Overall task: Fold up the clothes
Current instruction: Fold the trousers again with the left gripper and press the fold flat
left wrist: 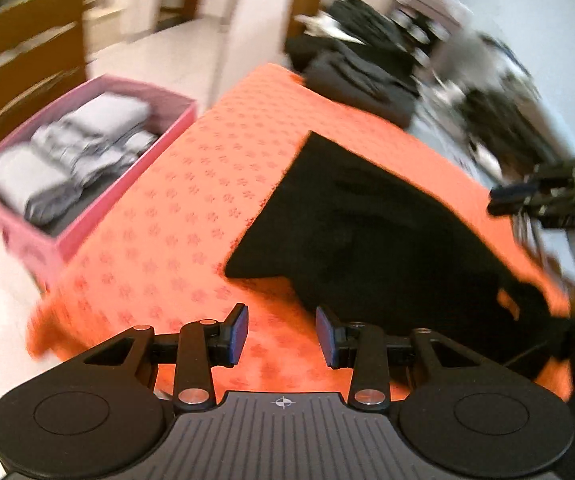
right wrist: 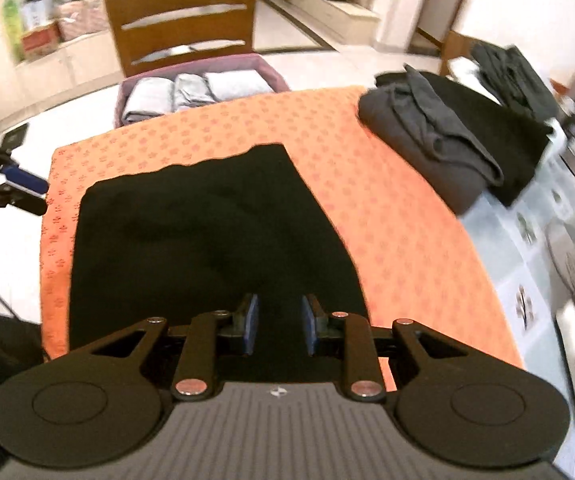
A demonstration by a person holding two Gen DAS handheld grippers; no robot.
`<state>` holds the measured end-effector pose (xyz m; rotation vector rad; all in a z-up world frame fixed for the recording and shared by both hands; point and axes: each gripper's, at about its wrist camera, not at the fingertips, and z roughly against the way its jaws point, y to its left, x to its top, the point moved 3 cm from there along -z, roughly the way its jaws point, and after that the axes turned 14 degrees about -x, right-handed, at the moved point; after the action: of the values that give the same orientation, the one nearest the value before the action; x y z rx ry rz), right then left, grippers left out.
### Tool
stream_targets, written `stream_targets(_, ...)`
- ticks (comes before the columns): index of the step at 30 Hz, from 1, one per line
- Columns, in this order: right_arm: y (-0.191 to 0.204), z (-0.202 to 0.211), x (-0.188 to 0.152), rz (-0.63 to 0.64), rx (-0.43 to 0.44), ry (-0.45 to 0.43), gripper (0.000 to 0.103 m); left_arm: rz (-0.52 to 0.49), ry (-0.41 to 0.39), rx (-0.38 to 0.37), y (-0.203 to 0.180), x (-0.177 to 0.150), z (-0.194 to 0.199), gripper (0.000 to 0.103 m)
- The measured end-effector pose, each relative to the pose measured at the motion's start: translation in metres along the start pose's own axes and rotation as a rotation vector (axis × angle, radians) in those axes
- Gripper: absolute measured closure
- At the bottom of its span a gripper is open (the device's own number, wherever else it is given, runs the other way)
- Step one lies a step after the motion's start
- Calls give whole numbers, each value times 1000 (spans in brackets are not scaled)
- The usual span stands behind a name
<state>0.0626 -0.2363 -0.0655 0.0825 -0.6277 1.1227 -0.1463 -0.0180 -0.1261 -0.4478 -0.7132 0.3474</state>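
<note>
Fingers: both pairs are seen parted with nothing between them; the left gripper [left wrist: 281,334] hangs over bare orange cloth just beside the garment's near edge, and the right gripper [right wrist: 279,328] hangs over the garment itself.
Counter: a wide surface is covered by an orange patterned cloth [right wrist: 387,200], with pale tiled covering exposed at one side.
Black garment [right wrist: 207,232]: it is spread flat on the orange cloth, with one straight side and one slanting side; a part-fold is suggested, but the layers cannot be told apart in the dark fabric.
Unfolded pile [right wrist: 439,136]: dark grey and black clothes are heaped at the far corner of the counter, well apart from the black garment.
Pink box [left wrist: 87,160]: it stands beside the counter, in front of a wooden chair [right wrist: 183,20], and is filled with a row of folded grey items.
Done: several pieces are judged finished and boxed.
Left: the black garment is judged to need further folds and transfer to the box, and the heaped pile is not yet started.
</note>
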Motion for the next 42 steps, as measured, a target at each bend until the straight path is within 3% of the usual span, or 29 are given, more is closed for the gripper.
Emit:
stream_targets(6, -30, -44, 15, 28, 71, -12, 75, 271, -135, 30, -11, -7, -11, 62)
stream_targets(10, -43, -79, 27, 19, 116, 18, 75, 386, -184, 47, -12, -10, -19, 62)
stream_targets(14, -47, -110, 46, 16, 167, 24, 70, 415, -231, 67, -11, -10, -23, 54)
stream_targets(19, -38, -138, 69, 39, 210, 30, 64, 489, -263, 87, 1, -10, -27, 54)
stream_targets(29, -5, -167, 93, 109, 268, 53, 65, 561, -295, 88, 16, -4, -41, 55)
stream_targets(31, 3, -169, 94, 125, 270, 54, 72, 560, -295, 89, 17, -4, -44, 57)
stream_targets(32, 6, -168, 94, 136, 264, 49, 76, 562, -298, 89, 17, -4, -46, 67)
stream_targets(34, 12, -165, 95, 158, 253, 41, 100, 564, -298, 93, 18, -4, -48, 87)
stream_targets(36, 14, -161, 97, 149, 261, 42, 100, 547, -305, 100, 17, -4, -47, 95)
stream_targets(42, 5, -138, 115, 95, 199, -44, 101, 484, -356, 132, 6, 6, -32, 98)
